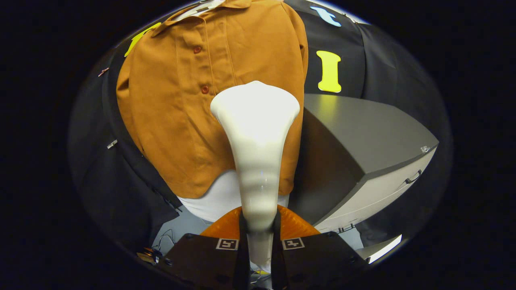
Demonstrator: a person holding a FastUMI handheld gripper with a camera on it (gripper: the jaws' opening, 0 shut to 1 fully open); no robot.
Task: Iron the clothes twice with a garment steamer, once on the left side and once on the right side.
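Observation:
An orange-brown button-up shirt (181,104) hangs in front of the black cloth wall, over a white garment (213,201) that shows below its hem. A white garment steamer (256,141) stands upright between my fingers, its handle narrow at the bottom and its wide head at the top. My gripper (259,229) is shut on the steamer's handle. The steamer head lies over the shirt's right half, beside the button placket, about level with the lowest visible button (204,89). Whether the head touches the fabric is hidden.
A grey cabinet (363,137) with a pale drawer front and a handle (413,177) stands just right of the shirt. Cables (163,241) lie low on the floor to the left of my fingers.

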